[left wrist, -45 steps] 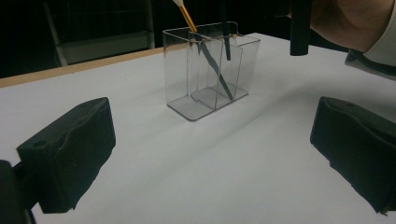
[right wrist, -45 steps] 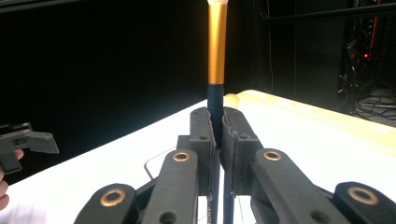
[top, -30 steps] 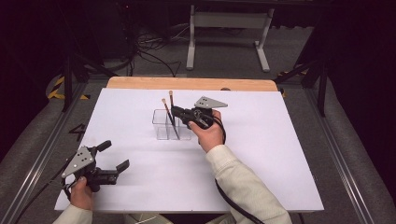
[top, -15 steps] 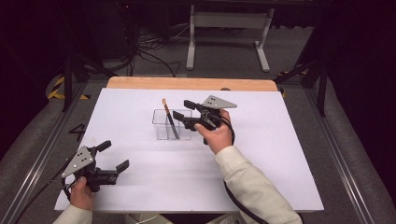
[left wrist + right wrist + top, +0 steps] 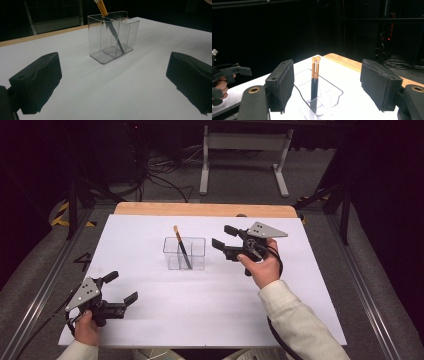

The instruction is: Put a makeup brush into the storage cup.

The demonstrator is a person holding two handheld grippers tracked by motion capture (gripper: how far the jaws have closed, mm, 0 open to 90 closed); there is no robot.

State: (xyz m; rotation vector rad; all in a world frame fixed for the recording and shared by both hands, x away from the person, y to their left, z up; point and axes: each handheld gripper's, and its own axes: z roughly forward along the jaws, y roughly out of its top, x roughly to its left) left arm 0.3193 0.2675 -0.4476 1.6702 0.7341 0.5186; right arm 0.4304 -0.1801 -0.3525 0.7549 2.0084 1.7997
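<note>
right gripper (image 5: 223,242): jaws just opened, empty; left gripper (image 5: 121,287): spread; brushes (image 5: 181,247) in clear holder (image 5: 197,254)

One marking is noted: a dark figure resembling a "4" (image 5: 83,261) on the grey floor strip just left of the surface (image 5: 150,227), seen in the high view; its reading is uncertain. Yellow-and-black hazard striping (image 5: 62,215) is seen on the floor farther back on the left. No lettering, brand or label is found on anything else.
</note>
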